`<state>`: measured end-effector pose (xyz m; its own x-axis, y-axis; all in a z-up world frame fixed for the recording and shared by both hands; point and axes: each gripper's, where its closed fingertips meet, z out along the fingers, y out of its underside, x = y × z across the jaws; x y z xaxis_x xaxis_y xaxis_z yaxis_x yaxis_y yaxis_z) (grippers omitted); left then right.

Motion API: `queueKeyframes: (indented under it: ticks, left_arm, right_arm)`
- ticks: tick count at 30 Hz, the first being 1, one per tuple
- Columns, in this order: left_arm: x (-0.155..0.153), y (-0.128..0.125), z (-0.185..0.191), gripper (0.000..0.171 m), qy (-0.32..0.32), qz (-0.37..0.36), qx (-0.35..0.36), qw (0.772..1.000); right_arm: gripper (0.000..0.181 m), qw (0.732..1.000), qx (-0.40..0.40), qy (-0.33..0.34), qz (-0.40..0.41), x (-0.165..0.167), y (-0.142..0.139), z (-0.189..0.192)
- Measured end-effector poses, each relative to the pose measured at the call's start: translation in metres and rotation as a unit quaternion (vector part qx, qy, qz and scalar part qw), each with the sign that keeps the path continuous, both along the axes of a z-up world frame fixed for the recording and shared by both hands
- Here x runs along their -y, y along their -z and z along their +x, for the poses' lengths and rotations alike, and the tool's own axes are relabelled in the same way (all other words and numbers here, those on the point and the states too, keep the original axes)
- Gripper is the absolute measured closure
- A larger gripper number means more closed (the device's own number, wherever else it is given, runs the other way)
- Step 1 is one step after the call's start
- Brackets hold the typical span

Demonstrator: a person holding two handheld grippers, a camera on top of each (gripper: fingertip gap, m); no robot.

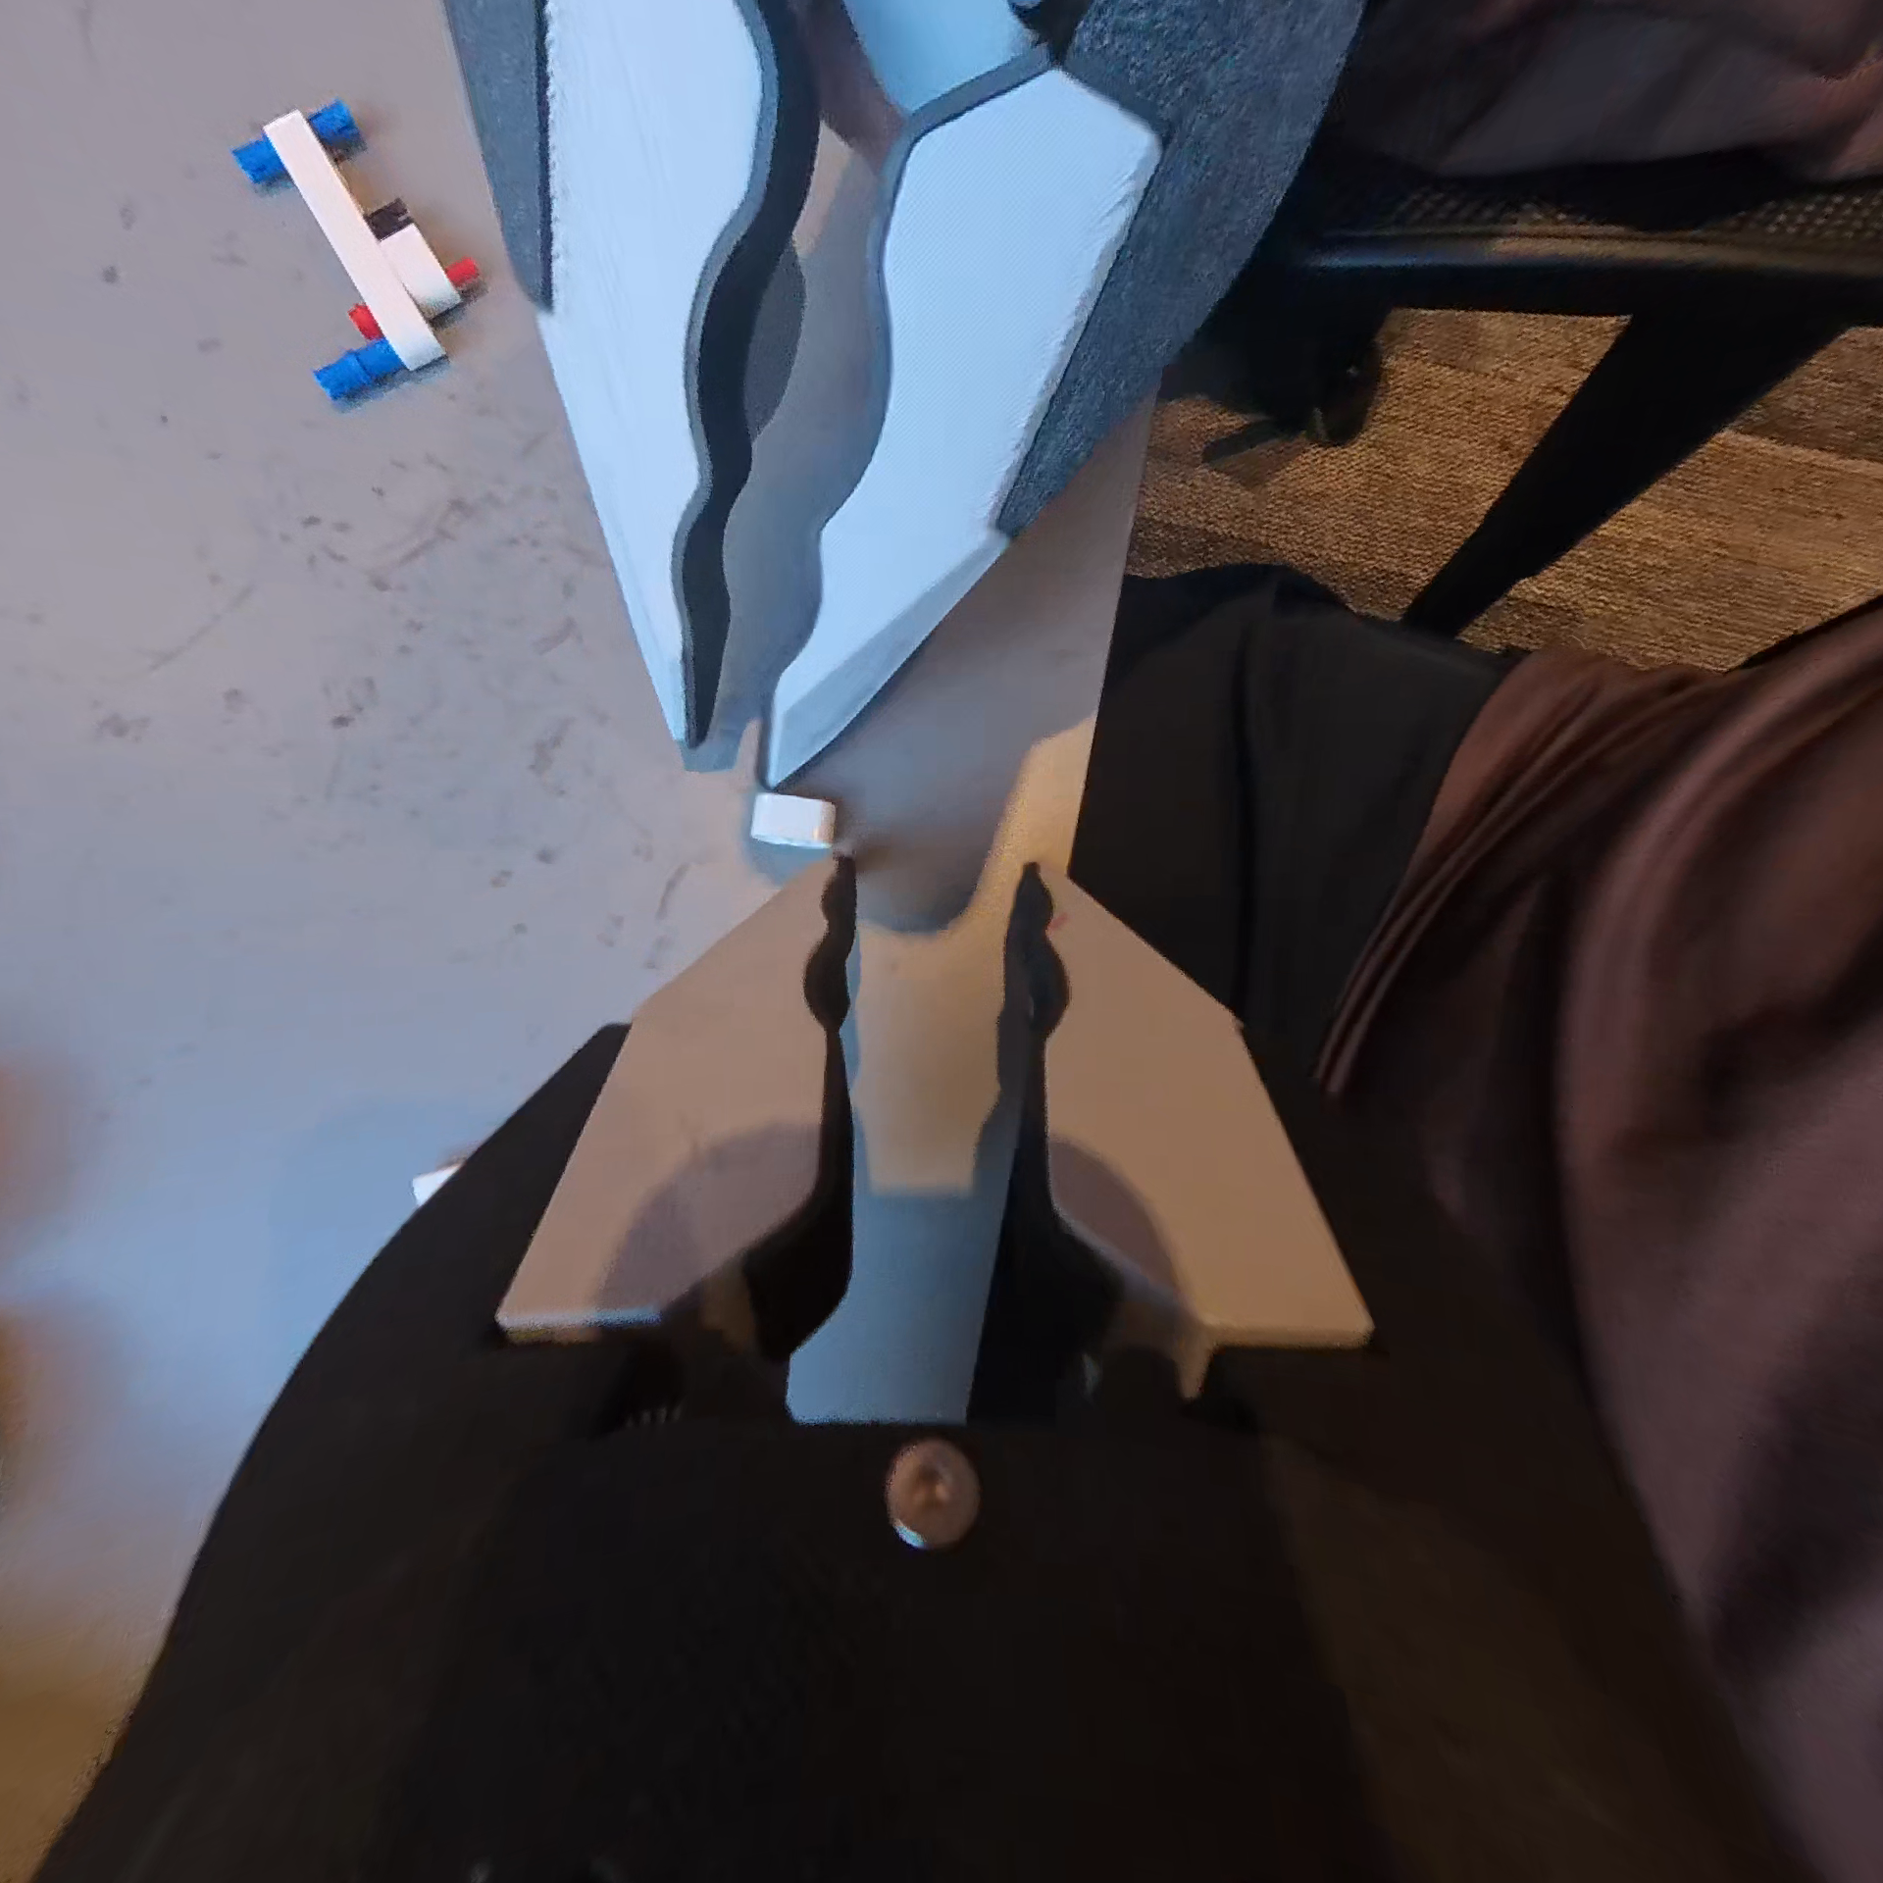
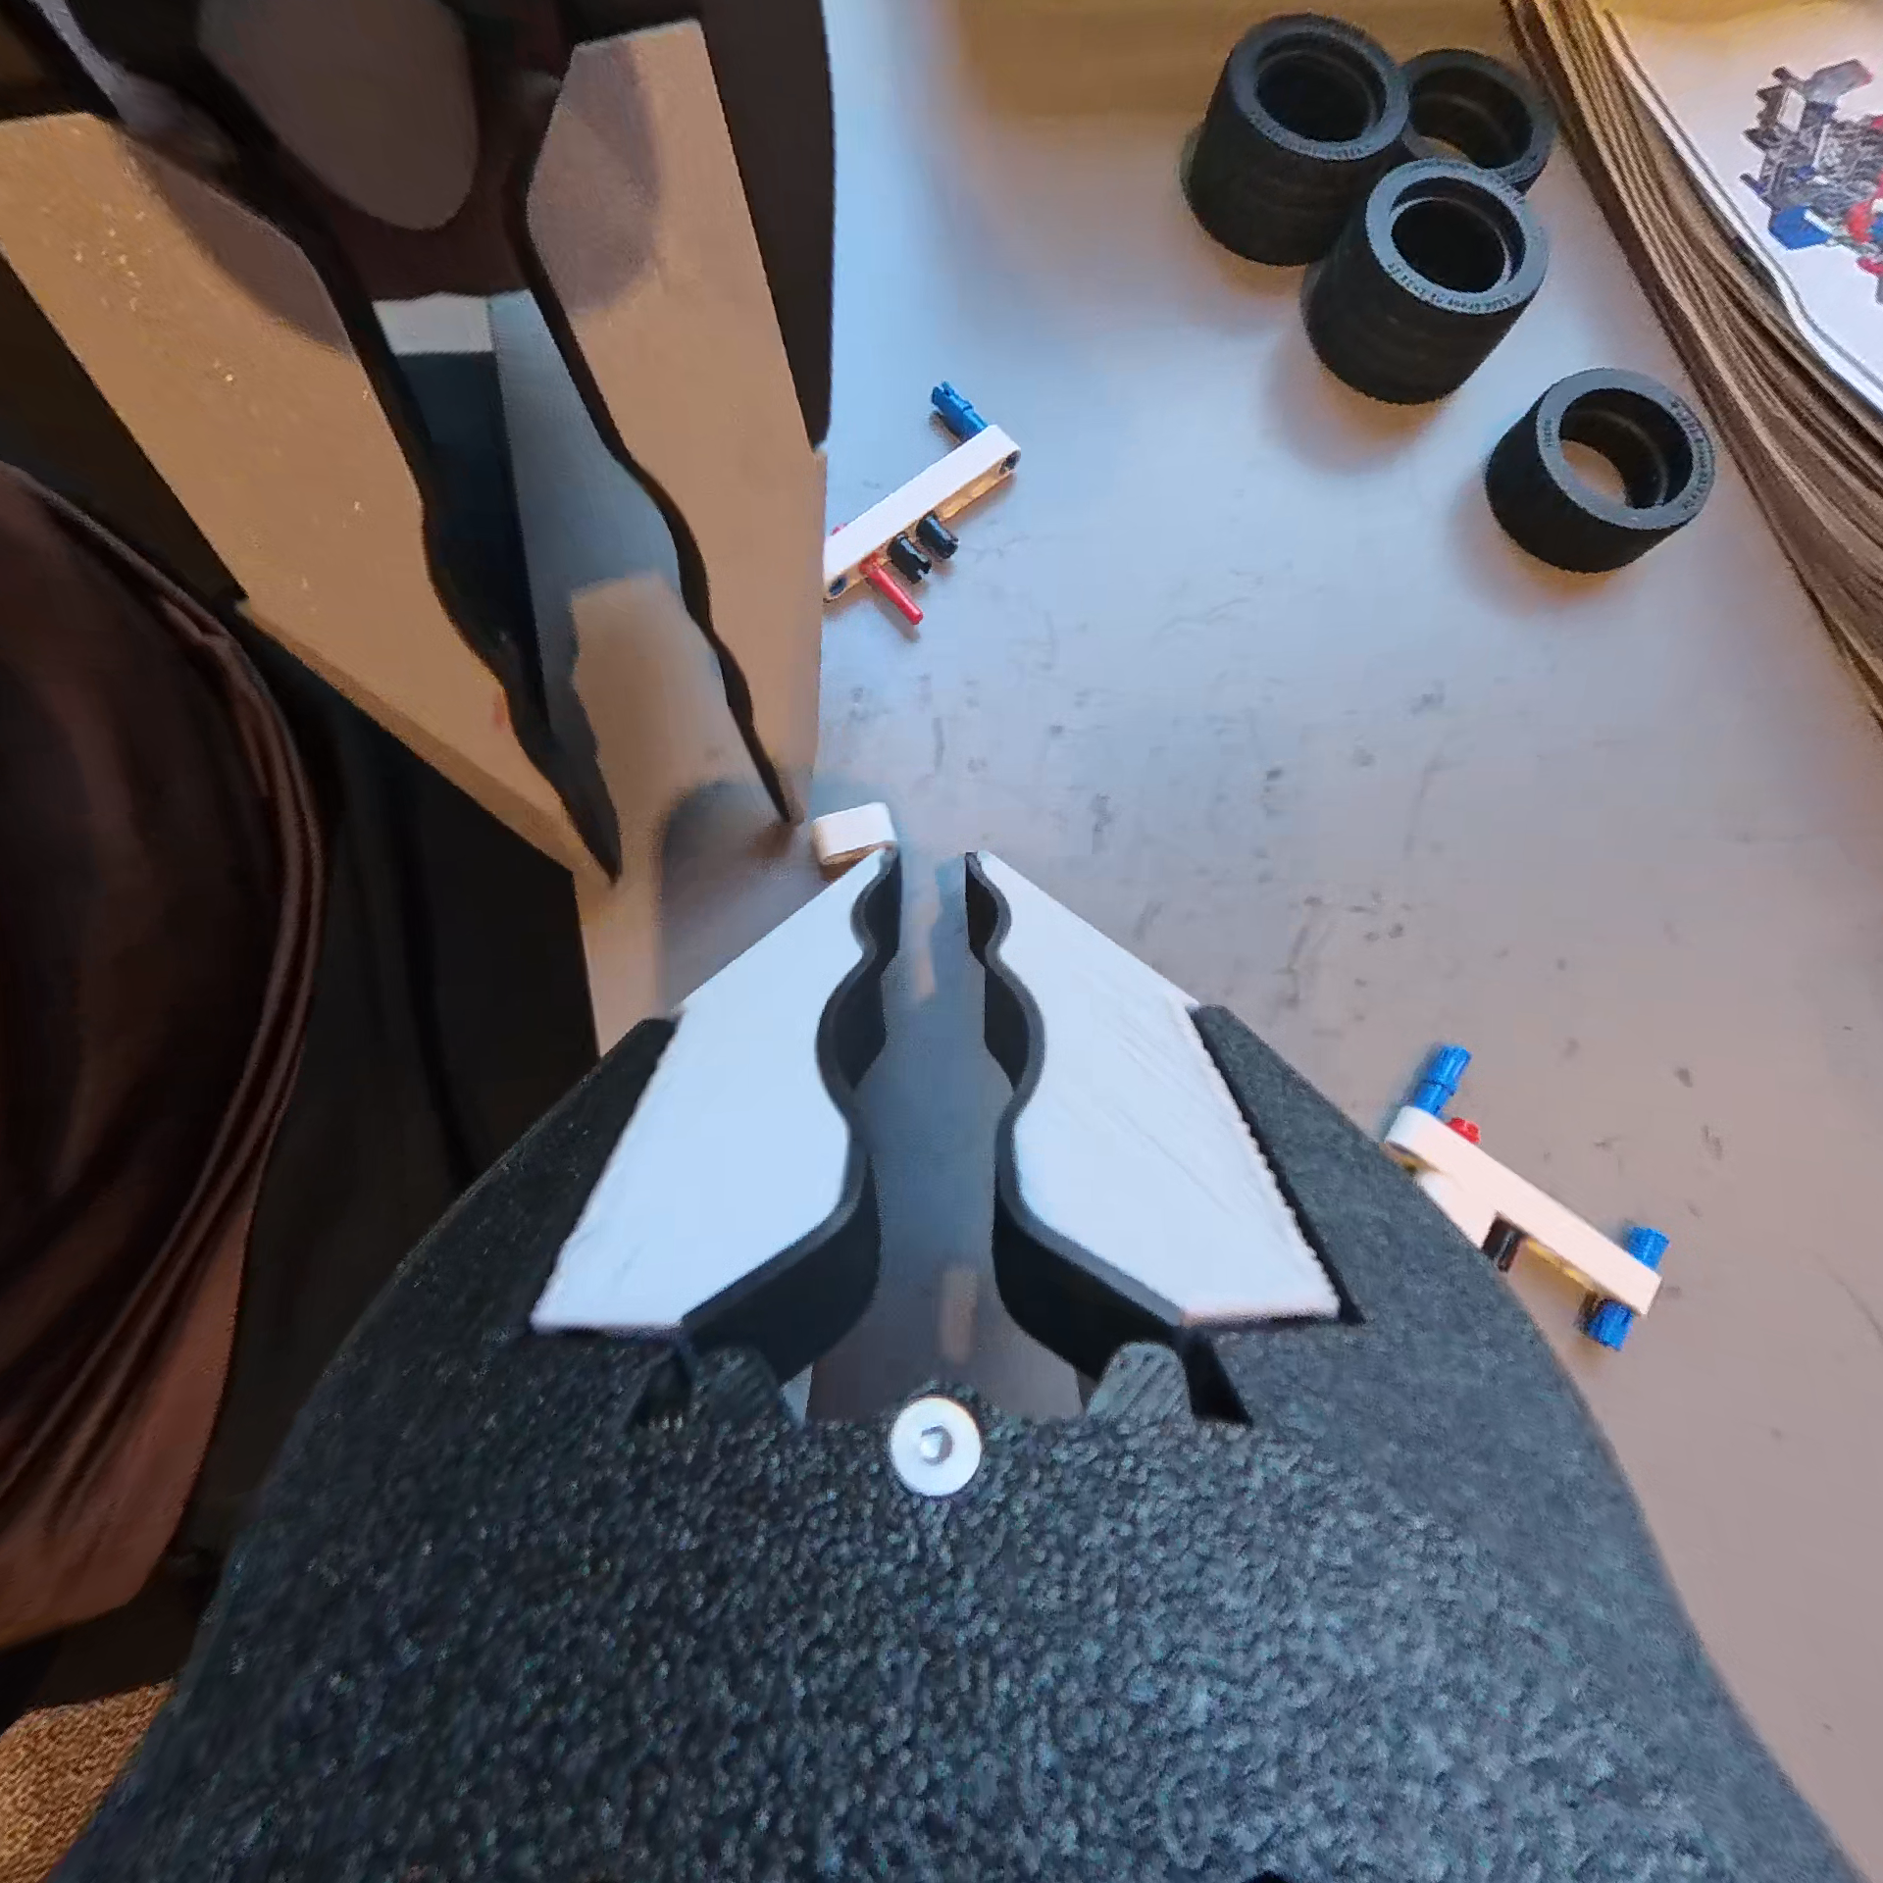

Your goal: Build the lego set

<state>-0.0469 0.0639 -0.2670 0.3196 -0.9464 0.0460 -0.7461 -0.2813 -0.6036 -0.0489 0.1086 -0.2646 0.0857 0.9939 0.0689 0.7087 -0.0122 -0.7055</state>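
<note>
Tyres (image 2: 1427, 245) stood beyond beams (image 2: 917, 509) on the bench (image 2: 1223, 764); both grippers' jaws gaped beside a white piece (image 2: 854, 827); left gripper (image 1: 937, 871), right gripper (image 2: 932, 866).

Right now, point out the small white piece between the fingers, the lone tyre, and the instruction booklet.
small white piece (image 2: 854, 834), right wrist view, its top face.
lone tyre (image 2: 1600, 471), right wrist view, its outer wall.
instruction booklet (image 2: 1793, 194), right wrist view, its open page.

Scuffed grey tabletop (image 2: 1325, 764), brown woven carpet (image 1: 1427, 489) below, black chair frame (image 1: 1630, 306) beside it

Small white lego piece (image 2: 854, 834) lies flat; two white beam assemblies (image 2: 1523, 1213) nearby
</note>
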Motion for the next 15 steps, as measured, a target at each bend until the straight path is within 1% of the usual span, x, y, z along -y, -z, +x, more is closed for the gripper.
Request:
queueKeyframes:
  ticks: [2, 5, 8, 11, 13, 15]
  left_arm:
    - [0.002, -0.005, -0.005, 0.141, -0.007, 0.003, 0.005, 1.0]
    - [0.001, -0.013, -0.023, 0.139, -0.026, 0.02, 0.004, 0.999]
    - [-0.012, -0.017, -0.054, 0.125, -0.064, 0.049, -0.017, 0.997]
    - [-0.024, -0.016, -0.077, 0.111, -0.093, 0.044, -0.023, 0.994]
    - [-0.03, -0.013, -0.083, 0.099, -0.105, 0.032, -0.015, 0.994]
    - [-0.032, -0.008, -0.083, 0.098, -0.102, 0.017, -0.006, 0.995]
  right_arm:
    - [0.167, 1.0, -0.01, -0.01, -0.009, 0.005, -0.004, 0.004]
    - [0.16, 0.998, -0.031, -0.026, -0.05, 0.017, -0.009, 0.006]
    - [0.158, 0.997, -0.031, -0.031, -0.069, 0.021, -0.007, 0.002]
    - [0.157, 0.998, -0.011, -0.027, -0.064, 0.021, 0.002, -0.001]
    - [0.158, 0.998, -0.013, -0.03, -0.062, 0.022, 0.001, -0.003]
    - [0.159, 0.998, -0.012, -0.029, -0.059, 0.021, 0.001, -0.004]
